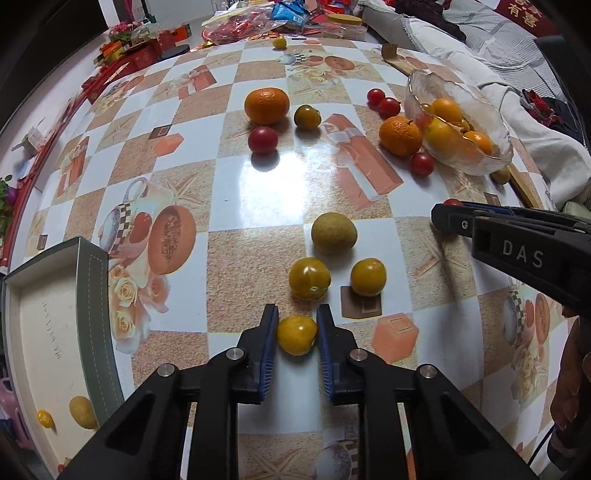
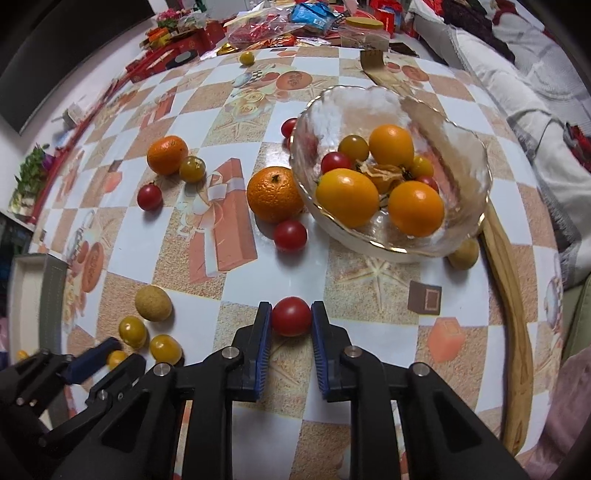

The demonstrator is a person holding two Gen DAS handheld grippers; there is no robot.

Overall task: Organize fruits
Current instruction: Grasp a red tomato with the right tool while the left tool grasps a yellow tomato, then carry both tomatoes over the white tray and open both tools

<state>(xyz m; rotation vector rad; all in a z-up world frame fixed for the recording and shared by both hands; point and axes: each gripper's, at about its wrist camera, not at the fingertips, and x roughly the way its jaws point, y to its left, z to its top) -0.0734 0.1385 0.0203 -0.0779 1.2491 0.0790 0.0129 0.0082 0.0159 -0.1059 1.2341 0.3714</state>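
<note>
My left gripper [image 1: 296,321] is shut on a yellow cherry tomato [image 1: 296,335], low over the table; it also shows in the right wrist view [image 2: 110,356]. My right gripper [image 2: 291,314] is shut on a red cherry tomato [image 2: 291,316], in front of the glass bowl [image 2: 461,221] that holds several orange and yellow fruits. Two more yellow tomatoes [image 1: 309,277] [image 1: 368,277] and a tan round fruit [image 1: 333,232] lie just ahead of the left gripper. Two mandarins [image 1: 266,105] [image 1: 400,135] and red tomatoes [image 1: 262,139] lie further out.
An open grey box [image 1: 92,295] at the left holds two small yellow fruits [image 1: 83,411]. A wooden board [image 2: 513,295] runs under the bowl on the right. Packages and boxes [image 1: 258,26] crowd the table's far edge. A lone yellow fruit [image 1: 279,42] sits far back.
</note>
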